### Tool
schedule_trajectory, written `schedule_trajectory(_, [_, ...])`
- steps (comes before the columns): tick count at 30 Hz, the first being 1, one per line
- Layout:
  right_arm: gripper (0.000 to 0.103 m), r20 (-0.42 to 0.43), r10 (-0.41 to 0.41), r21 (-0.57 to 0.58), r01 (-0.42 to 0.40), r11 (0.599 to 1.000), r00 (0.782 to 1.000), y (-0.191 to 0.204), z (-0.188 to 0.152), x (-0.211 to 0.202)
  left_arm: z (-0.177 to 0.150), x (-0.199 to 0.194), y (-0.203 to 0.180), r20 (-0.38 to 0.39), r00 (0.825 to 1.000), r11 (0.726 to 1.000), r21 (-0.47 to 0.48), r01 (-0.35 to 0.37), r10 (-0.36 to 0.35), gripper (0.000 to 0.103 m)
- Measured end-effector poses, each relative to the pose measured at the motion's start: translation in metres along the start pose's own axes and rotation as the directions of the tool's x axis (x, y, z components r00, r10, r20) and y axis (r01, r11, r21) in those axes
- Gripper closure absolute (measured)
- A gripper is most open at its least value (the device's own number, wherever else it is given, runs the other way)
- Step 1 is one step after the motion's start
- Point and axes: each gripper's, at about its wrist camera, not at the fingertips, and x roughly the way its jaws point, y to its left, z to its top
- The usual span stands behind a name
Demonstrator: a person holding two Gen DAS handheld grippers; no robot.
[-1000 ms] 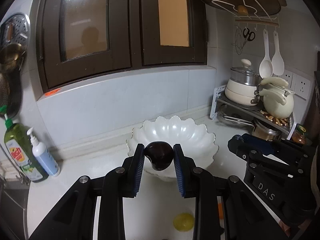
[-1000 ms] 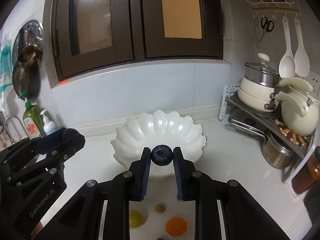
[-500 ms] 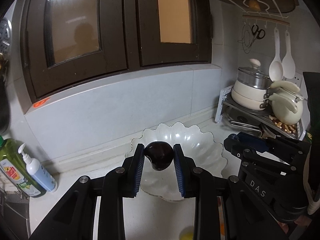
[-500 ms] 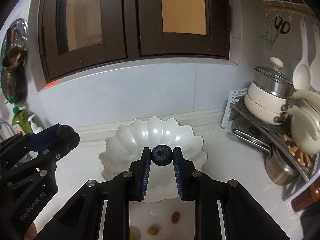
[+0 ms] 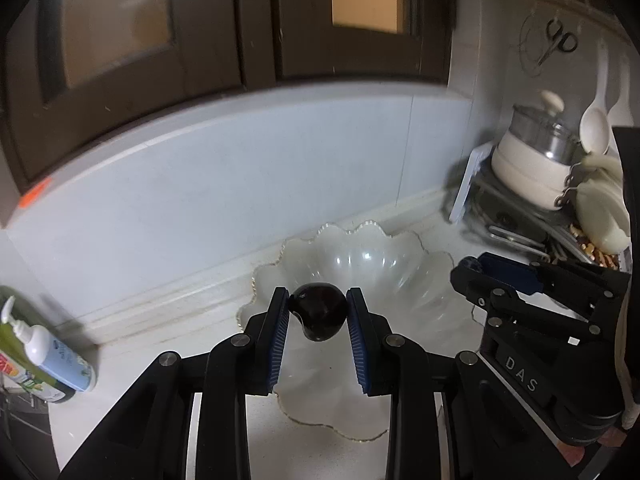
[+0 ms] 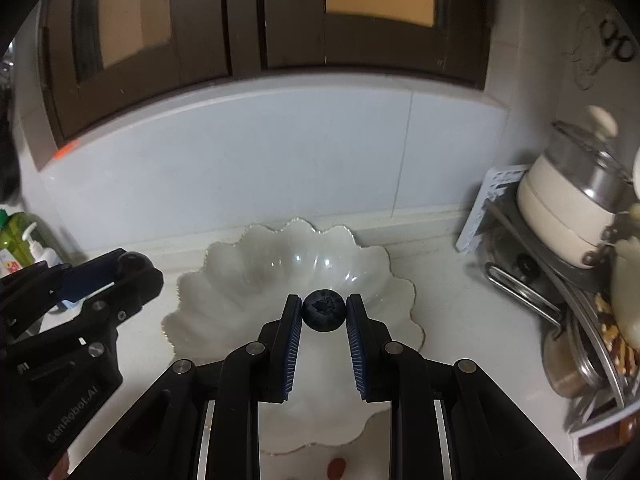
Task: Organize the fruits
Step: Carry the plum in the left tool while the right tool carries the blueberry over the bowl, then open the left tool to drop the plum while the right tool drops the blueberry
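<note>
A white scalloped bowl (image 5: pixel 372 256) (image 6: pixel 256 272) stands on the pale counter by the back wall, with nothing in it. My left gripper (image 5: pixel 319 312) is shut on a dark glossy cherry (image 5: pixel 319 317) and hangs over the bowl's left side. Held over the middle of the bowl, my right gripper (image 6: pixel 323 315) is shut on a blueberry (image 6: pixel 323 315). Each gripper shows in the other's view: the right one (image 5: pixel 472 272) at the right, the left one (image 6: pixel 136 270) at the left.
A rack with a white pot (image 6: pixel 568 208), a kettle (image 5: pixel 600 212) and pans stands at the right. Soap bottles (image 5: pixel 48 356) sit at the left. A small red fruit (image 6: pixel 337 470) lies on the counter in front of the bowl. Dark window frames run above the tiled wall.
Both grippers moved forward toward the back wall and now hang over the bowl, fruits still gripped. The loose yellow and orange fruits on the counter dropped out of view below.
</note>
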Motion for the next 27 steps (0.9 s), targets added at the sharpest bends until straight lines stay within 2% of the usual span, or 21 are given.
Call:
schedule_trajectory(5, [0.079,-0.094,0.009,0.004,-0.009,1.000,0.996,-0.005,0.007,0.033,0.006,0.034,0.004,-0.088,0.996,1.000,-0.017,0.006,-0.008,0.073])
schedule_trajectory(10, [0.079,-0.193,0.011,0.009,-0.010,1.000,0.981,-0.009,0.006,0.070,0.007,0.067,0.006,-0.168,0.986,1.000,-0.017,0.001,-0.004,0.073])
schedule_trajectory(16, [0.079,-0.297,0.010,0.026,-0.003,1.000,0.955,-0.018,-0.003,0.108,0.000,0.109,0.008,-0.281,0.960,1.000,-0.011,-0.009,0.005,0.073])
schedule_trajectory(20, [0.079,-0.338,0.017,0.028,-0.008,1.000,0.941,-0.019,-0.010,0.123,-0.008,0.129,0.010,-0.344,0.939,1.000,-0.018,-0.010,0.004,0.073])
schedule_trajectory(27, [0.079,-0.364,0.000,0.014,0.006,1.000,0.931,-0.017,-0.011,0.134,-0.014,0.144,0.007,-0.385,0.923,1.000,-0.025,-0.018,0.007,0.073])
